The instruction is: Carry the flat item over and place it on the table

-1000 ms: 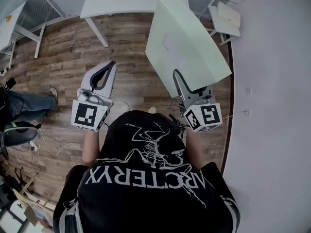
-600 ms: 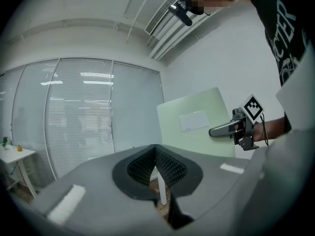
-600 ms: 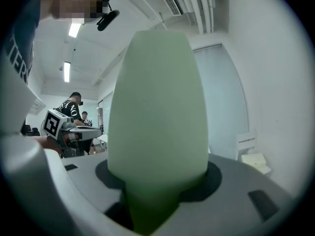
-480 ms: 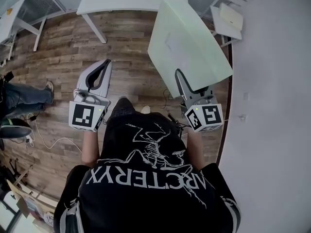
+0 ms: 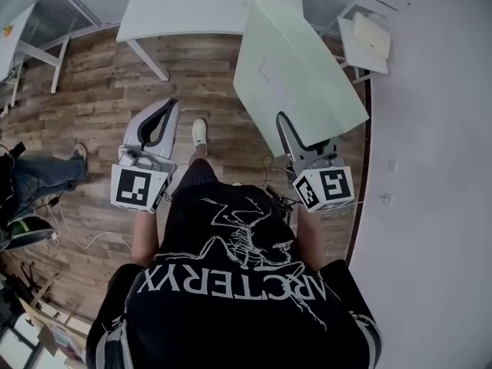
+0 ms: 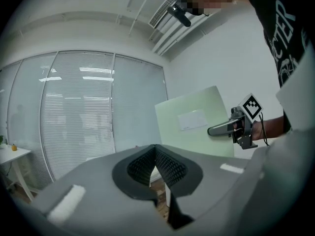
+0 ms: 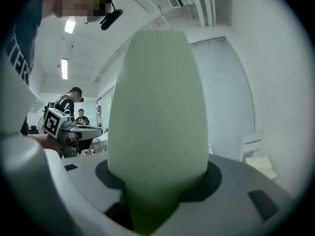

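Note:
A large pale green flat board (image 5: 296,68) is held up off the floor, with my right gripper (image 5: 285,125) shut on its near edge. In the right gripper view the board (image 7: 156,112) fills the middle and hides the jaws' gap. The left gripper view shows the same board (image 6: 194,124) at the right with the right gripper on it. My left gripper (image 5: 157,120) is shut with nothing in it, level with the board's left side and apart from it. A white table (image 5: 184,6) stands ahead at the top of the head view.
Wood-plank floor (image 5: 100,91) lies underneath. A white chair (image 5: 367,37) stands at the upper right by a white wall (image 5: 430,167). Another person's leg (image 5: 42,175) and cables are at the left. Glass partitions with blinds (image 6: 78,117) stand beyond.
The board and both grippers have shifted slightly towards the white table as the person steps forward; a foot now shows between the grippers. Both grips are unchanged.

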